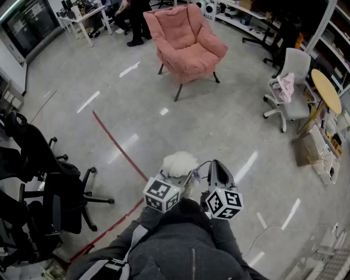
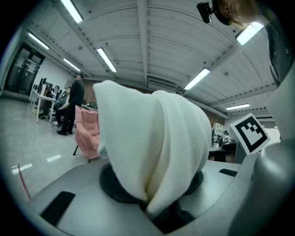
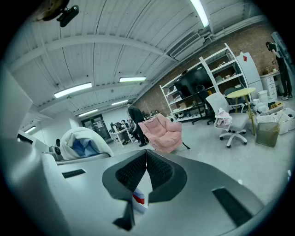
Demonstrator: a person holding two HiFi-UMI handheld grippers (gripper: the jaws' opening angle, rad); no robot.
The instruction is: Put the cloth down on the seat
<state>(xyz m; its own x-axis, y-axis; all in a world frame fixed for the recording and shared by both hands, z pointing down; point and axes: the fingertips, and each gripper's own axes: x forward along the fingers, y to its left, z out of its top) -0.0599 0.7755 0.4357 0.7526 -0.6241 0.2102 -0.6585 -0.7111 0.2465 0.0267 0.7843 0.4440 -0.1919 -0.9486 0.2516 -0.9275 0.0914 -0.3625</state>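
A white fluffy cloth (image 1: 179,163) is bunched up in front of me, and my left gripper (image 1: 185,177) is shut on it. In the left gripper view the cloth (image 2: 152,152) fills the middle and hides the jaws of the left gripper (image 2: 150,203). My right gripper (image 1: 215,164) is just to its right, shut with nothing in it; its pads meet at the tip (image 3: 146,154). The cloth (image 3: 85,140) also shows at the left of the right gripper view. The seat, a pink armchair (image 1: 186,41) (image 2: 87,131) (image 3: 163,131), stands far ahead across the floor.
Black office chairs (image 1: 49,186) crowd the left side. A white office chair (image 1: 290,87) with a pink garment and a round yellow table (image 1: 327,90) stand at the right. A red line (image 1: 117,145) crosses the grey floor. A person (image 1: 136,16) stands behind the armchair.
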